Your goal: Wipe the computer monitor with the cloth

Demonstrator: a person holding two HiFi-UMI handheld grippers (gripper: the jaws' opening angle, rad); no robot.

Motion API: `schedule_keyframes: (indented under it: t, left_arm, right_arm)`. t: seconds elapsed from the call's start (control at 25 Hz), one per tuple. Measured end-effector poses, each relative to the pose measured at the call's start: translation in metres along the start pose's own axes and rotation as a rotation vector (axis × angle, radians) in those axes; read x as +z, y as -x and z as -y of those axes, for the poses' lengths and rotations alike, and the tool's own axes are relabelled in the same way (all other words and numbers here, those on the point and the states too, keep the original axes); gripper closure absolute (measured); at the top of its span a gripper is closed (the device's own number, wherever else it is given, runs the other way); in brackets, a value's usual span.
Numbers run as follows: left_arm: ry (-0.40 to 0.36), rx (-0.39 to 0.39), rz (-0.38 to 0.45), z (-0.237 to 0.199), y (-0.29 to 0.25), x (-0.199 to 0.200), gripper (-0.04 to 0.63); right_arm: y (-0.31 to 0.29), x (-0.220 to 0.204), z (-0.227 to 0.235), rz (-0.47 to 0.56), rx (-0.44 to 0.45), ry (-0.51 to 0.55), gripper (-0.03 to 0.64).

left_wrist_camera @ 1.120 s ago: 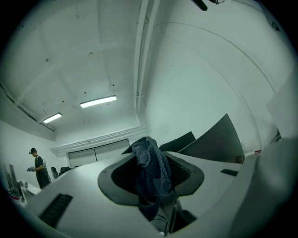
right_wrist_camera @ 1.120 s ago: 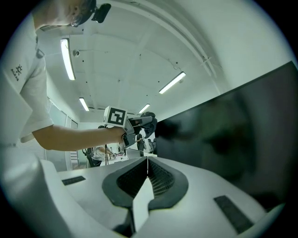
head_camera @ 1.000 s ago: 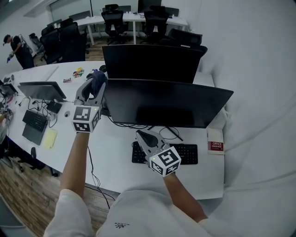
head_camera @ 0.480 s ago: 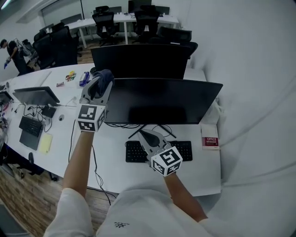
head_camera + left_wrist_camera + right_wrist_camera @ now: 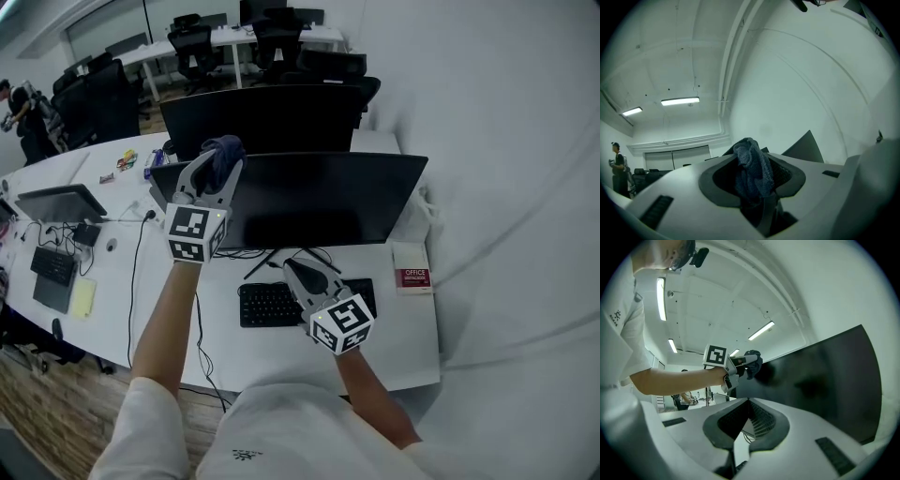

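Fingers (image 5: 717, 180) of the left gripper (image 5: 216, 167) are pinching the cloth (image 5: 752, 171), a dark bundle that is standing up out of the tips and folding over them. This gripper is being held high, at the upper left corner of the front monitor (image 5: 323, 202), and the cloth is pointing toward the top edge of the screen. From the right gripper view the bundle is sitting right at the glass near that corner, but I cannot tell whether it is really touching. The screen is lying with its long axis from left to right, so nearly all of the dark surface is stretching away to the person's right and downward from the cloth. I judge that the coming move is depending on this: the cloth needs to press on the glass and travel rightward along the long side. The right gripper (image 5: 298, 272) is hanging low over the keyboard (image 5: 267, 305), under the screen, with its 2 jaws together and nothing between them. It is well apart from the cloth, so the left one is clearly the nearer for wiping. A 2nd monitor (image 5: 262, 117) is standing just behind the front one.
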State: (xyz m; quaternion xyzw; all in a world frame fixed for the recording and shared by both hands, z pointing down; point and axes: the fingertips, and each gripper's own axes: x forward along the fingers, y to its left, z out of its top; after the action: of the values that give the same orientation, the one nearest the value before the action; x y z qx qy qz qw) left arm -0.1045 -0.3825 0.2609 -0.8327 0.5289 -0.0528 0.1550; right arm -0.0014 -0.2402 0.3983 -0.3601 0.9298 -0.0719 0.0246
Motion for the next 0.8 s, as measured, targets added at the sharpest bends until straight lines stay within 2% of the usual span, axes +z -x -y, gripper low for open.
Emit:
schedule_keyframes:
  t: [0.8]
  left_arm:
    - [0.043,-0.175,0.070,0.133,-0.078,0.043,0.440]
  right_arm:
    - [0.086,0.011,0.079,0.036,-0.168,-0.023,0.597]
